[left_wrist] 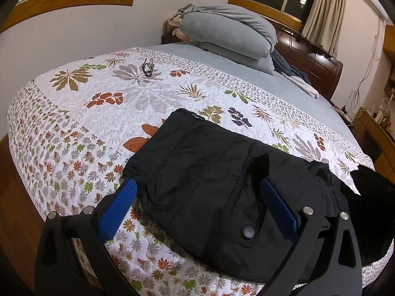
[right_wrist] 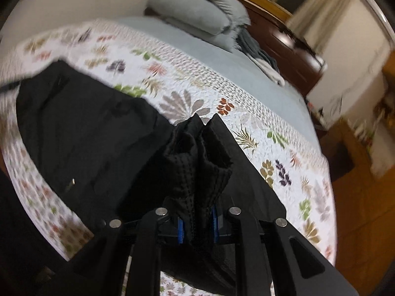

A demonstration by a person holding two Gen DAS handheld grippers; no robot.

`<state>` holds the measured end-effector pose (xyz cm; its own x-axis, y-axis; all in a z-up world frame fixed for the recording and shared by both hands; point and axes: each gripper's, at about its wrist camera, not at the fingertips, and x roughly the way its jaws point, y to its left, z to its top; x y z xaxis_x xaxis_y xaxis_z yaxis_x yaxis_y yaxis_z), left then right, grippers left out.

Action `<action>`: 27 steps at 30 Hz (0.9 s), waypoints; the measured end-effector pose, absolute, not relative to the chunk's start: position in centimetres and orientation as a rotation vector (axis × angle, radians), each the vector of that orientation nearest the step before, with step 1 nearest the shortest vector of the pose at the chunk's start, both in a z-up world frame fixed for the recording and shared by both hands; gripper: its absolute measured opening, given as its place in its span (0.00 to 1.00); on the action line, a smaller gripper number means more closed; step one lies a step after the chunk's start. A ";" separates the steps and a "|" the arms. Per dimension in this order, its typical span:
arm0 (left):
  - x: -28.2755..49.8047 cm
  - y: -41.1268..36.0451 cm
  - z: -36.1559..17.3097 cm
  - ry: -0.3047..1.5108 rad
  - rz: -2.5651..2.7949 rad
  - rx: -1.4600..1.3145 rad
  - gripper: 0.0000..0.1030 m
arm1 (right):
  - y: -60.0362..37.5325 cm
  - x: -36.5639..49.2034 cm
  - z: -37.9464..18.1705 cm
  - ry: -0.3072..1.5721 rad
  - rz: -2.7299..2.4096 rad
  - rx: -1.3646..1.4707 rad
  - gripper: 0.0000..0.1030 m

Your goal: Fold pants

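Mid-fold: my right gripper (right_wrist: 197,224) clamps a bunched end of the pants (left_wrist: 202,172) above the quilt (left_wrist: 81,113); my left gripper (left_wrist: 197,197), jaws apart, straddles the waistband. Next, probably carry that end toward the waistband.

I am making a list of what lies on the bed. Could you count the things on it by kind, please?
Black pants: 1
Eyeglasses: 1
Grey pillows: 2, stacked
Floral quilt: 1
Crumpled grey cloth beside the pillows: 1 heap, pieces cannot be told apart
Total: 6
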<state>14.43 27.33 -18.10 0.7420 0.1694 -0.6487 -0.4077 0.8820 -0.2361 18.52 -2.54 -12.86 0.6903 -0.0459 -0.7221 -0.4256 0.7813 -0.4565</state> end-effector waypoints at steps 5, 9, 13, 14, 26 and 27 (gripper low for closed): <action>14.5 27.5 -18.2 0.671 0.324 -0.388 0.97 | -0.2 16.9 -16.2 0.762 0.217 -0.820 0.15; 14.6 27.2 -18.2 0.676 0.321 -0.376 0.97 | 0.9 16.3 -17.8 0.739 0.223 -0.879 0.15; 14.9 27.0 -18.3 0.684 0.319 -0.364 0.97 | 1.5 15.8 -19.2 0.723 0.239 -0.933 0.15; 14.9 27.0 -18.3 0.685 0.318 -0.363 0.97 | 1.7 15.6 -19.6 0.719 0.240 -0.946 0.15; 15.5 26.6 -18.5 0.707 0.321 -0.346 0.97 | 1.7 15.9 -21.8 0.746 0.283 -0.921 0.23; 15.5 26.6 -18.5 0.707 0.320 -0.344 0.97 | 1.7 16.0 -21.8 0.750 0.291 -0.910 0.27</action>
